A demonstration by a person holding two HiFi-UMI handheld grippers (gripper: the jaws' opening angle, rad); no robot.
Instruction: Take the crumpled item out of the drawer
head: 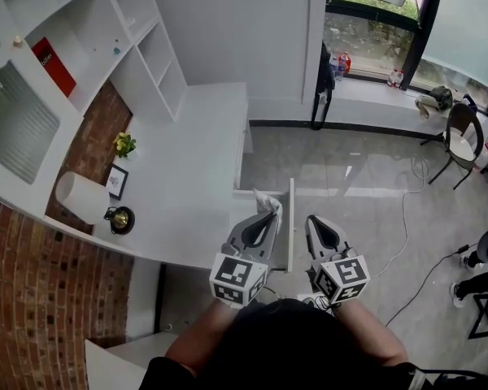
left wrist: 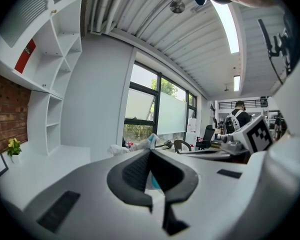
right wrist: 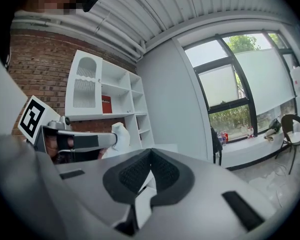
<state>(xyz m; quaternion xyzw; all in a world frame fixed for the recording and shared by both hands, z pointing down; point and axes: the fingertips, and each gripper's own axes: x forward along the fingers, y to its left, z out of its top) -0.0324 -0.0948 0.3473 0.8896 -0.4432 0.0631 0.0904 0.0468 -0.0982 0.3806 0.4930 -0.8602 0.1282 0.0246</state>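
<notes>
The left gripper (left wrist: 150,150) has its jaws pressed together on the crumpled item (left wrist: 136,145). That item is a white wad with a bit of teal in it. It pokes out past the jaw tips, and some teal also shows low down between the dark pads (left wrist: 135,174). In the head view the wad sits at the very tip of this gripper, lifted clear above the open drawer (head: 290,238) and not resting in it.

The right gripper (right wrist: 150,152) is closed too. Its pads meet at the tip with nothing caught between them, and only white surface shows through the gap lower down. It is held just beside the left gripper, on the far side of the drawer's front panel, with both marker cubes close to the person's body. From the right gripper view, the left gripper reaches in from the left edge with the white wad at its end.

The drawer is pulled out from the edge of a white desk (head: 187,177). Further along the desk, against the brick wall, stand a small yellow-flowered plant (head: 124,143), a picture frame (head: 116,181), a dark round object (head: 120,219) and a white cylinder (head: 81,197). White shelves (head: 122,31) above the desk hold a red book (head: 53,65). Across the grey floor a cable (head: 407,218) trails away. A chair (head: 459,132) stands near the window, and there are bottles (head: 342,62) on the sill.
</notes>
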